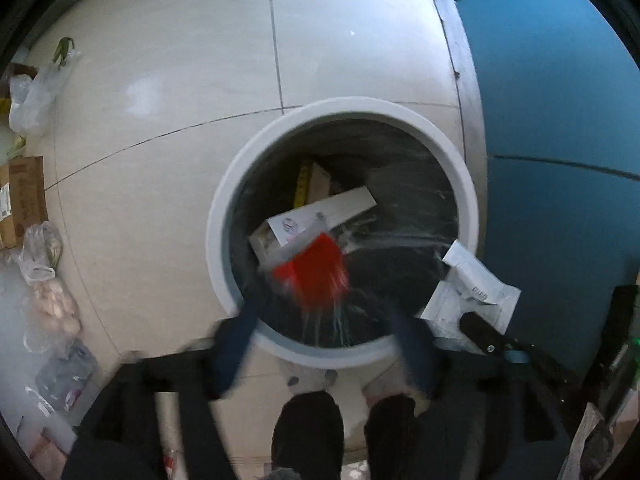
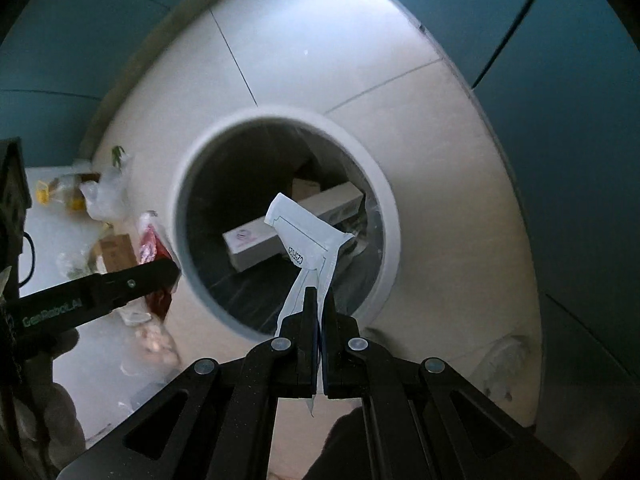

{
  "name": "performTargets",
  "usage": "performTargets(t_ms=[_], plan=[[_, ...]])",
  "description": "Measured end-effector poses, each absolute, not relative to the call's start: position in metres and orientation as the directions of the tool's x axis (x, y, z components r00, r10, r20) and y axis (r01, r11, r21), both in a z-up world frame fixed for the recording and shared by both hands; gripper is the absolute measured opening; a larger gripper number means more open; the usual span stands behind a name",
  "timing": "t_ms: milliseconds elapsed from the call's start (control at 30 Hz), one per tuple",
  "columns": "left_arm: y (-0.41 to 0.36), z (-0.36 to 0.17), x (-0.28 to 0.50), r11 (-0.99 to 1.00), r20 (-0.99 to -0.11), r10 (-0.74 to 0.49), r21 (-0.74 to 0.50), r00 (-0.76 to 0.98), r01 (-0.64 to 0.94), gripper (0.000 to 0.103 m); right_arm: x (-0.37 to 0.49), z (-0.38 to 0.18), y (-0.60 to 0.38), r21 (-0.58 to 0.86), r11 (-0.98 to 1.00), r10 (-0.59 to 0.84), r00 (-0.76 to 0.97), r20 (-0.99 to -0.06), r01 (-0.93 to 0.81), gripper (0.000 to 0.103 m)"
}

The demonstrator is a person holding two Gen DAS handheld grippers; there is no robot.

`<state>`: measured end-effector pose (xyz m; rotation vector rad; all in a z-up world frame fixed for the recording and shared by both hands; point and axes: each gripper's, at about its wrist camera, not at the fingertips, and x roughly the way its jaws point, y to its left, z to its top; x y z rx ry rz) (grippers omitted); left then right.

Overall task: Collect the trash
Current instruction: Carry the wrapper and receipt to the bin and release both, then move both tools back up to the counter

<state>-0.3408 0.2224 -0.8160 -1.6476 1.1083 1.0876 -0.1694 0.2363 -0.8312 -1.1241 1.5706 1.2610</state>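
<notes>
A round white-rimmed trash bin (image 1: 224, 216) stands on the tiled floor, lined with a dark bag and holding a long white box (image 1: 320, 216) and cardboard. My left gripper (image 1: 320, 320) is open over the near rim; a blurred red wrapper (image 1: 316, 272) is in the air between its blue fingertips (image 1: 236, 344), falling into the bin. My right gripper (image 2: 319, 300) is shut on a crumpled white paper packet (image 2: 304, 236), held above the bin's opening (image 2: 192, 184). That packet also shows in the left wrist view (image 1: 472, 292) at the bin's right rim.
Loose trash lies on the floor to the left: plastic bags (image 1: 32, 100), a cardboard box (image 1: 24, 200), a bag of pale round items (image 1: 56, 308) and wrappers (image 1: 68, 376). A blue wall (image 1: 560, 120) runs along the right. The person's dark trouser legs (image 1: 308, 432) are below.
</notes>
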Motion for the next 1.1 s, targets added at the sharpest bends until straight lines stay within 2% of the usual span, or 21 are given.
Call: performTargets(t_ms=[67, 100, 133, 267, 300, 433, 467, 767, 1100], plan=[[0.222, -0.813, -0.342, -0.251, -0.956, -0.208, -0.153, 0.208, -0.956, 0.087, -0.172, -0.849, 0.238, 0.26, 0.096, -0.173, -0.273, -0.946, -0.961, 0.003], [0.224, -0.81, -0.343, -0.253, -0.959, -0.206, -0.142, 0.196, -0.957, 0.095, -0.172, -0.854, 0.239, 0.259, 0.089, -0.185, -0.271, -0.945, -0.962, 0.004], [0.222, -0.806, -0.347, -0.249, -0.964, -0.202, -0.122, 0.175, -0.961, 0.097, -0.173, -0.859, 0.24, 0.251, 0.08, -0.19, -0.262, -0.946, -0.965, 0.01], [0.219, -0.783, -0.355, -0.231, -0.982, -0.158, -0.06, 0.098, -0.971, 0.097, -0.173, -0.851, 0.238, 0.225, 0.056, -0.181, -0.231, -0.956, -0.973, 0.056], [0.217, -0.774, -0.355, -0.227, -0.988, -0.139, -0.04, 0.072, -0.973, 0.097, -0.176, -0.847, 0.238, 0.215, 0.048, -0.172, -0.22, -0.96, -0.975, 0.061], [0.213, -0.737, -0.361, -0.215, -0.996, -0.078, 0.046, -0.03, -0.976, 0.097, -0.189, -0.825, 0.239, 0.178, 0.001, -0.155, -0.176, -0.972, -0.984, 0.097], [0.211, -0.728, -0.362, -0.216, -0.997, -0.065, 0.056, -0.043, -0.975, 0.097, -0.19, -0.817, 0.239, 0.166, -0.012, -0.149, -0.162, -0.975, -0.986, 0.101], [0.186, -0.637, -0.36, -0.234, -0.997, -0.025, 0.072, -0.068, -0.97, 0.097, -0.193, -0.718, 0.226, 0.102, -0.086, -0.078, -0.095, -0.992, -0.991, 0.103], [0.148, -0.512, -0.351, -0.213, -0.996, 0.034, 0.07, -0.079, -0.975, 0.097, -0.192, -0.562, 0.198, 0.096, -0.126, 0.0, -0.096, -0.995, -0.987, 0.103]])
